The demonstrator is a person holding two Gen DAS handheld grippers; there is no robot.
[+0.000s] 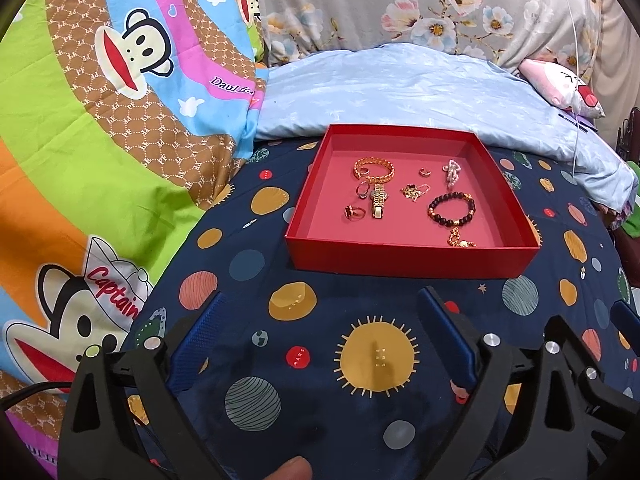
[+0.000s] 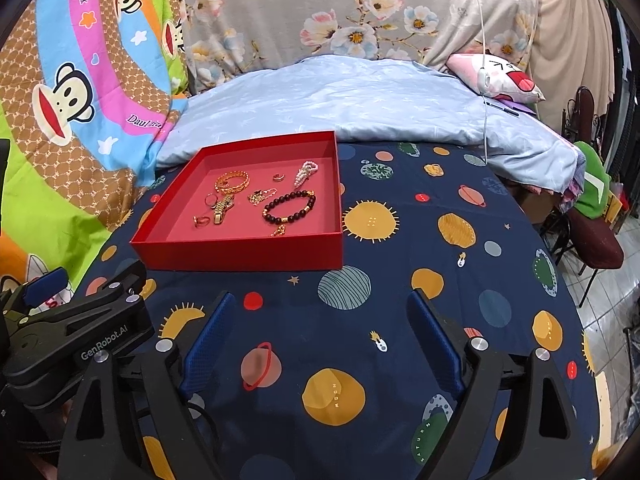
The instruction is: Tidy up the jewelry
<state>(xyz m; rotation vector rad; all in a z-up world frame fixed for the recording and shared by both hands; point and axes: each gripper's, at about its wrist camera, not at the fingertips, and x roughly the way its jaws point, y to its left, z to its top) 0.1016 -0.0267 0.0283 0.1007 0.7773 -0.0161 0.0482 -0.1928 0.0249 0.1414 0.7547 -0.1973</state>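
A shallow red tray sits on the navy planet-print cloth. Inside lie a gold chain bangle, a gold watch, rings, a dark beaded bracelet, a pearl piece and small gold chains. My left gripper is open and empty, just before the tray's front wall. My right gripper is open and empty, right of the tray's front corner. The left gripper's body shows in the right wrist view.
A light blue pillow lies right behind the tray. A cartoon monkey blanket covers the left side. A small pink cushion and a hanging white cable are at the back right. The bed edge and a chair are at right.
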